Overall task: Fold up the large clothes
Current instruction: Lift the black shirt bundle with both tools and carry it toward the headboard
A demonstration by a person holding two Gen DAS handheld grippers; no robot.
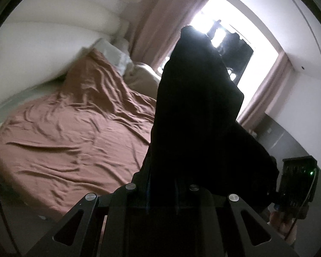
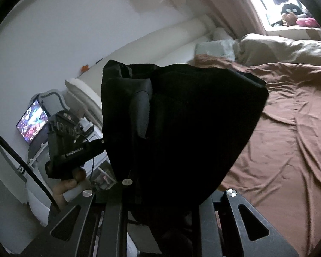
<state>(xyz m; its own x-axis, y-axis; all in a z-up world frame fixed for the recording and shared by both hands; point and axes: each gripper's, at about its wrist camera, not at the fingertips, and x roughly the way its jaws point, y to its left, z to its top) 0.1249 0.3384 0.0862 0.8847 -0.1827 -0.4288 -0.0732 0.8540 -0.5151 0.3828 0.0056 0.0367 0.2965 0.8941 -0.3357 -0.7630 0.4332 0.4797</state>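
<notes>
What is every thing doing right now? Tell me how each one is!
black garment: lifted off the bed, bunched, draped over both grippers
left gripper: shut on black garment
right gripper: shut on black garment
brown sheet: spread on the bed, wrinkled
curtains: drawn open
laptop screen: switched on

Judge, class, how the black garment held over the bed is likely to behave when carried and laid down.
The black garment is probably floppy: it drapes in folds over the left tool and the right tool. It likely bunches unless spread. On the wrinkled brown sheet it may drag rather than slide.
</notes>
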